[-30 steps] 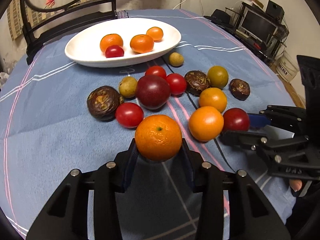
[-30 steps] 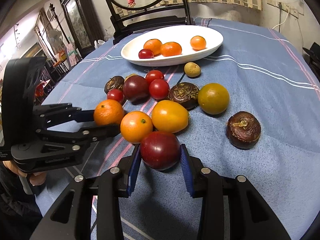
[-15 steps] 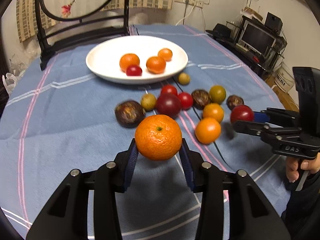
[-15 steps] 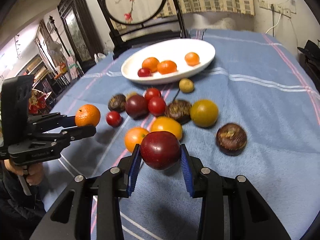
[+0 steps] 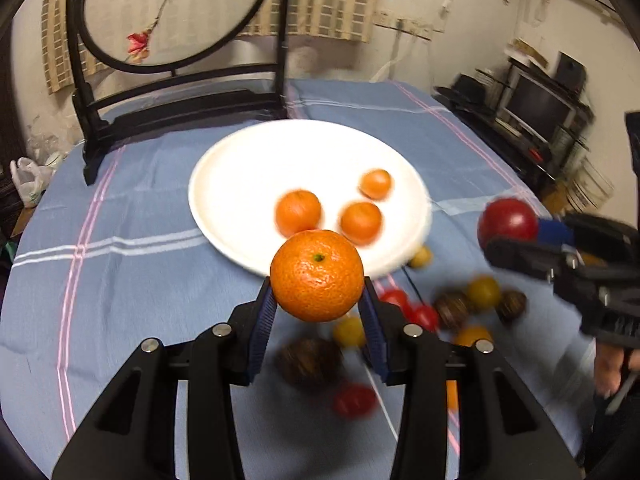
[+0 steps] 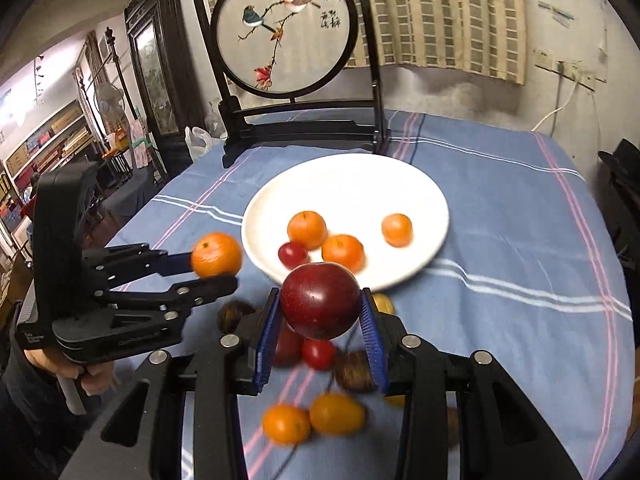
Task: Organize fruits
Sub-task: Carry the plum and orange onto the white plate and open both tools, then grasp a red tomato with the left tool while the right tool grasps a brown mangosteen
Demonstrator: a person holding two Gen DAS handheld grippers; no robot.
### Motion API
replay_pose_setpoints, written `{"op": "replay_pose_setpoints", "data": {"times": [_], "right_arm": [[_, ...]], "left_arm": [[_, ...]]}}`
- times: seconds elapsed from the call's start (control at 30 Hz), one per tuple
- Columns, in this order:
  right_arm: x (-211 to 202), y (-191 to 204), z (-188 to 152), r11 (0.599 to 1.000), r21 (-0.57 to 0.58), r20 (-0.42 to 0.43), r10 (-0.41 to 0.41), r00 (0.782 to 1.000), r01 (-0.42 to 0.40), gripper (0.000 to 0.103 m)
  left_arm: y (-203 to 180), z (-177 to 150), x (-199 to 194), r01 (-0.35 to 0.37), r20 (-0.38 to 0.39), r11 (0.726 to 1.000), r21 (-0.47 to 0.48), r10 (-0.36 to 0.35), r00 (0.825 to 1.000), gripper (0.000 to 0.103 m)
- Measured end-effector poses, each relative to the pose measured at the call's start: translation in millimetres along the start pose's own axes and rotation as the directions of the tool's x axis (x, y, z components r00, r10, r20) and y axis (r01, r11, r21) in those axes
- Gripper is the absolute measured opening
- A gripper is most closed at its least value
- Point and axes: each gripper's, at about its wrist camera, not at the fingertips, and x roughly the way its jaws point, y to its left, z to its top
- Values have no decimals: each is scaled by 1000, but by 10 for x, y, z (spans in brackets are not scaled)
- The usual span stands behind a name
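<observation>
Black brush-written characters stand on the round silk embroidery panel in a dark wooden frame (image 6: 286, 28), well beyond the jaws, too small to read. No other legible text shows.

**A lived-in home**

I'm working in someone's living room: a table under a blue striped cloth (image 6: 520, 240), a round embroidered bird screen (image 6: 286, 28) in its dark wooden stand, a television (image 5: 536, 106) on shelving, and a carved glass-fronted cabinet (image 6: 154, 60).

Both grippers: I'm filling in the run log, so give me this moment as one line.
left gripper: shut on orange | right gripper: shut on dark red plum | both above cloth, short of white plate
</observation>
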Motion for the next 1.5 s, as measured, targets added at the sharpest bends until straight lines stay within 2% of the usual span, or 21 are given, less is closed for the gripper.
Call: {"op": "replay_pose_setpoints", "data": {"times": [0.1,0.33,0.37,0.43,0.47,0.6,0.7,0.77,0.83,0.93,1.0,1.03,1.07,1.23,1.5], "right_arm": [[240,-62,103,999,25,-28,-26,999,27,39],[773,-291,226,990,101,-108,-87,990,98,40],[814,-324,247,988,117,-109,-88,990,100,42],[856,-348,276,985,131,-112,-96,989,111,58],[842,-342,282,985,133,-101,-100,990,113,58],[675,-334,232,987,134,-68,-77,995,86,57],[511,-384,146,986,146,-51,-75,996,82,58],[412,-420,68,985,158,-46,-65,997,71,58],[313,-452,-27,984,166,-41,-64,997,70,58],[152,-517,-191,980,176,-29,-88,996,92,60],[45,-578,-301,973,197,-16,-117,993,118,70],[10,-601,-345,971,200,-12,-129,992,129,71],[-23,-617,-394,970,198,-9,-139,990,138,71],[-134,-674,-710,968,169,-50,-181,982,187,71],[-121,-668,-1048,956,120,-124,-254,959,269,71]], "left_arm": [[154,206,238,-42,-22,998,-39,42,999,41],[368,423,612,-78,-60,991,-106,72,996,41],[381,451,655,-81,-64,990,-112,74,995,42],[389,486,728,-96,-84,988,-123,86,993,43],[387,497,738,-104,-90,986,-129,93,992,44],[359,479,608,-104,-59,984,-144,96,994,62],[308,390,438,-118,-29,984,-137,115,993,68],[276,299,319,-114,-17,983,-143,113,993,75],[243,185,224,-104,-21,984,-148,102,995,84],[191,0,124,-96,-32,986,-140,92,995,90],[160,-140,69,-102,-26,986,-130,99,995,92],[148,-208,51,-111,-24,986,-128,109,994,94],[137,-276,42,-119,-24,985,-129,116,993,95],[137,-523,72,-66,-57,987,-147,59,997,96],[254,-671,125,-47,-74,978,-202,33,997,95]]}}
